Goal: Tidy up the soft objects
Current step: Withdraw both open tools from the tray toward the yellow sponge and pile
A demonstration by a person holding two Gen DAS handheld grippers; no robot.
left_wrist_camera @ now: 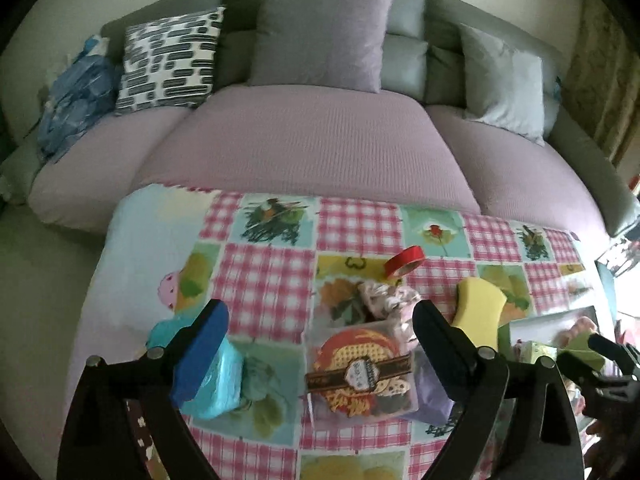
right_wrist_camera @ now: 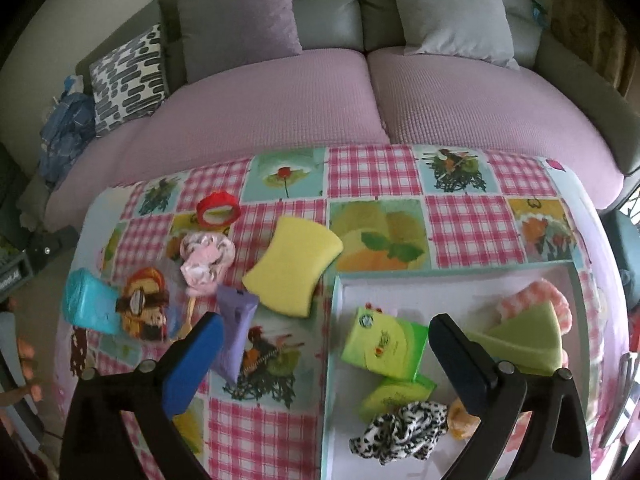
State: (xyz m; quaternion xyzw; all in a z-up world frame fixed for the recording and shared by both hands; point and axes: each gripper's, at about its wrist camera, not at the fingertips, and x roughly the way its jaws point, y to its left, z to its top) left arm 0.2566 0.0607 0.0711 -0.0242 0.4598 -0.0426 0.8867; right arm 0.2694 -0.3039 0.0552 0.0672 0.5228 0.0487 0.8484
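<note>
Both the left gripper (left_wrist_camera: 320,312) and right gripper (right_wrist_camera: 326,330) are held wide, empty. The yellow waisted foam sponge (right_wrist_camera: 293,266), lying just left of the shallow white tray (right_wrist_camera: 448,280), should be pinched across its narrow middle.

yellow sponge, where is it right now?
On the tablecloth, outside the tray: in the right wrist view the yellow sponge lies centre-left, just beyond the white tray, with the purple pack beside it.

No lettering is legible: the brown label band on the clear patterned packet (left_wrist_camera: 360,374) and the green tissue pack's print (right_wrist_camera: 383,347) are blurred.
</note>
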